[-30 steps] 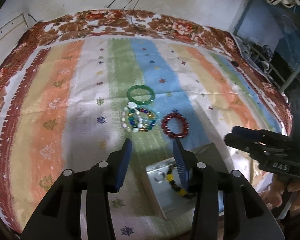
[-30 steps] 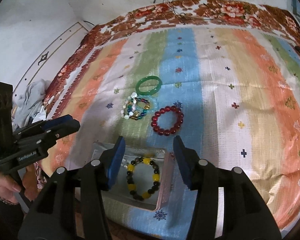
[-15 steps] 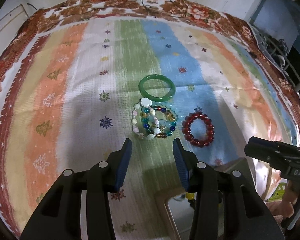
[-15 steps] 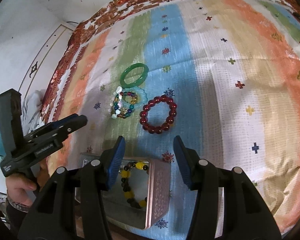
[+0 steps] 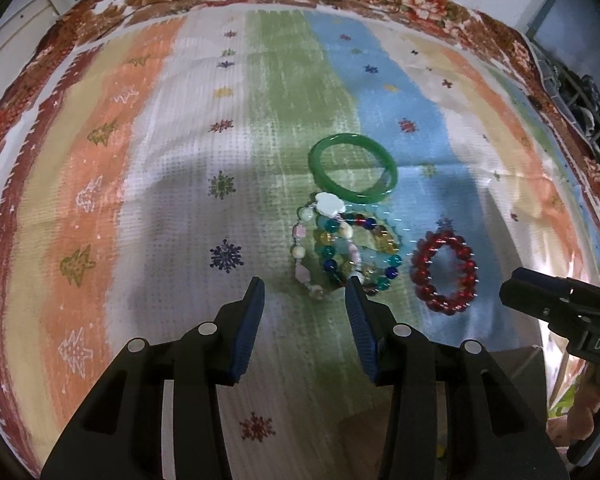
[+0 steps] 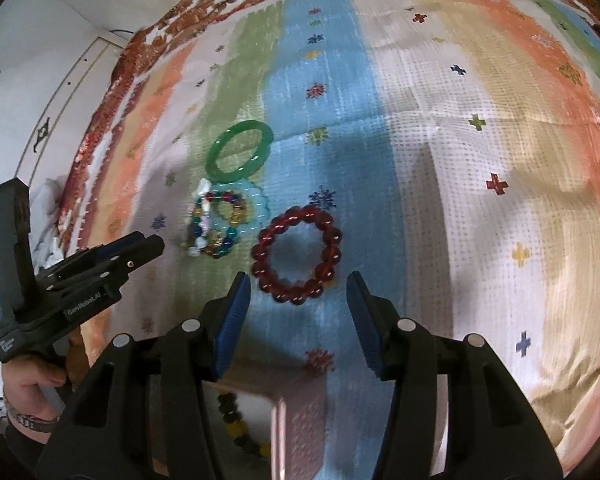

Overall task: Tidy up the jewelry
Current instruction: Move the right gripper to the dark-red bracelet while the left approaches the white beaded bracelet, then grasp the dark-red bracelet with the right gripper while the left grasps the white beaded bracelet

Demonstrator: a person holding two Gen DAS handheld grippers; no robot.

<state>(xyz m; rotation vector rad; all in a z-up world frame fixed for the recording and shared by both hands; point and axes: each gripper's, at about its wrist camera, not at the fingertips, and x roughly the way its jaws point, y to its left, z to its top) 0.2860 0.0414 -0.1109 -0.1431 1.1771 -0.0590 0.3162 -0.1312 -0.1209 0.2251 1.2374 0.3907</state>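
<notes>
Centrally, on the striped woven cloth [image 5: 148, 184], lie three groups of jewelry: a smooth green bangle [image 5: 353, 169], a tangle of multicoloured and white beaded bracelets [image 5: 342, 248] touching its near edge, and a dark red beaded bracelet [image 6: 297, 255] just beside them. Left gripper [image 5: 305, 293] hovers with fingers spread and empty, near the tangle. Right gripper [image 6: 298, 289] is likewise spread, empty, its fingers flanking the red bracelet's near side. A metal tin [image 6: 300, 424] holding a yellow-and-black beaded bracelet [image 6: 238, 426] sits nearest.
</notes>
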